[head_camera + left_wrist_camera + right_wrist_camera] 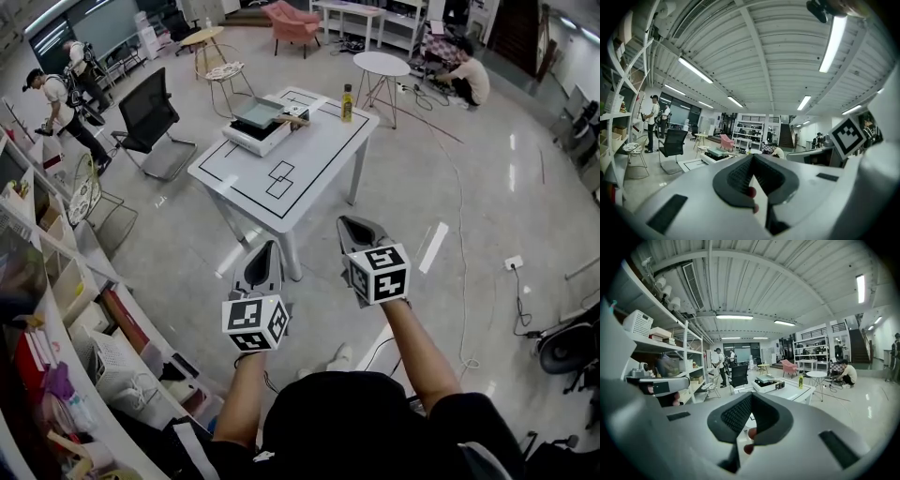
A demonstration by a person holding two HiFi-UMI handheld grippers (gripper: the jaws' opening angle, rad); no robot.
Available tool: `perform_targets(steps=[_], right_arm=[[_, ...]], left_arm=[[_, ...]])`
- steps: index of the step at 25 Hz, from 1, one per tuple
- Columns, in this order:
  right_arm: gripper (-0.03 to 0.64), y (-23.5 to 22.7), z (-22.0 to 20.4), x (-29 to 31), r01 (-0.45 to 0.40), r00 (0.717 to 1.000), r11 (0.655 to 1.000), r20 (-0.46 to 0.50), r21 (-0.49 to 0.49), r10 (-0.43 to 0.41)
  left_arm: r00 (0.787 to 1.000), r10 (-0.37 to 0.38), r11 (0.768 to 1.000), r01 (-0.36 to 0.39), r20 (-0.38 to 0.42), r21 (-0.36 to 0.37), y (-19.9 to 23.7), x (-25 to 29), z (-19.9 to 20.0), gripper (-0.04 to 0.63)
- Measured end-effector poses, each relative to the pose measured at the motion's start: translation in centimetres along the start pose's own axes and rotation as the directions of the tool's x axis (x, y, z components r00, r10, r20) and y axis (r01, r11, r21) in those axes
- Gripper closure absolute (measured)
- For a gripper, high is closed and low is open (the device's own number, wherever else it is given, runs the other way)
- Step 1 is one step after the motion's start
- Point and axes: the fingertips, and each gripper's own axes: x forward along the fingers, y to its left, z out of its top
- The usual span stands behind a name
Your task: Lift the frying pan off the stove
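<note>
**Both grippers shut and empty, well short of the pan**

You stood back from the white table (309, 173), which sat in the upper middle of the head view. The frying pan (257, 112) rested on the stove (246, 137) at the table's far left end, with its handle pointing right. A yellow bottle (347, 101) stood upright at the far right corner of the table, apart from the stove.

You held your left gripper (266, 247) in the lower middle of the frame, left of centre. Its jaws were pressed together at the tips with nothing between them. You held your right gripper (352, 225) just to its right and a little higher. Its jaws were also closed on nothing. Both pointed towards the table and were well apart from it, with bare floor in between. Neither tool touched the pan, the stove or the table.

A black office chair (150, 112) stood left of the table. A round white table (382, 64) stood beyond it at upper right. A person (466, 75) sat on the floor near the top right.
</note>
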Motion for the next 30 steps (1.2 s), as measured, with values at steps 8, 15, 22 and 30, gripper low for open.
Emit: perform_targets(steps=[8, 15, 22, 30], right_arm=[[0.615, -4.9, 0.1, 0.9, -0.024, 1.000, 0.999, -0.006, 0.045, 0.024], [0.615, -9.6, -0.4, 1.0, -0.042, 0.999, 0.996, -0.017, 0.079, 0.043], [0.615, -11.6, -0.8, 1.3, -0.072, 0.997, 0.993, -0.024, 0.091, 0.074], [0.615, -12.5, -1.0, 2.1, -0.084, 0.996, 0.992, -0.028, 0.091, 0.087]], left_arm=[[0.999, 0.032, 0.999, -0.032, 0.001, 0.005, -2.0, 3.4, 0.0, 0.586], [0.999, 0.026, 1.000, -0.026, -0.020, -0.005, -5.3, 7.0, -0.9, 0.586], [0.999, 0.033, 0.999, -0.033, -0.040, 0.003, -7.1, 8.7, -1.5, 0.586], [0.999, 0.012, 1.000, -0.012, -0.047, 0.003, -7.7, 10.7, -1.7, 0.586]])
